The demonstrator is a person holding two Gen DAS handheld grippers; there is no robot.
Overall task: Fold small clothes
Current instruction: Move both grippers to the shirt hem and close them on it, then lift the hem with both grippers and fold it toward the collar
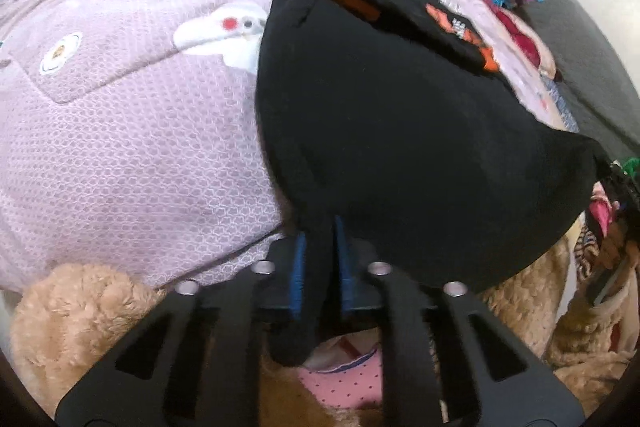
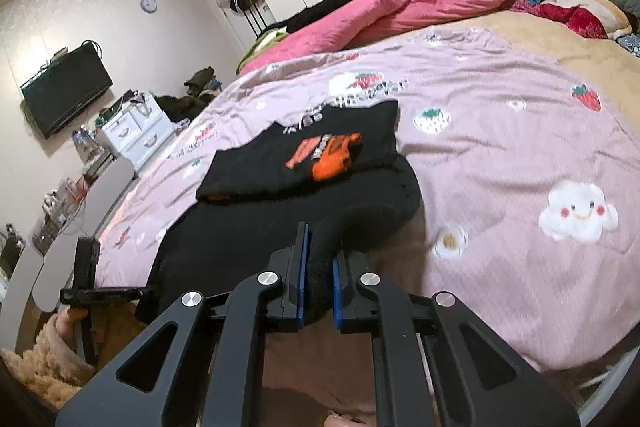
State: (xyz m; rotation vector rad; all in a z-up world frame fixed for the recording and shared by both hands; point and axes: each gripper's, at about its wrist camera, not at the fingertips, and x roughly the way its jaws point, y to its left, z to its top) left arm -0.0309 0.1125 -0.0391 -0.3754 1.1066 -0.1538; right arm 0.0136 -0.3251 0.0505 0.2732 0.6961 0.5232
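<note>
Black sweater [image 2: 304,163] with an orange print lies partly folded on the pink bedspread [image 2: 500,155]; left gripper [image 1: 320,227] and right gripper [image 2: 320,259] each pinch its near edge.

Black hand-held gripper [image 2: 319,269], blue pads [image 2: 337,291], silver screws, fuzzy tan sleeve [image 1: 72,323].

We are finding no readable text: white lettering on black knit garment [image 2: 304,147] and print on pink patterned bedspread [image 2: 500,131] are staying illegible.
</note>
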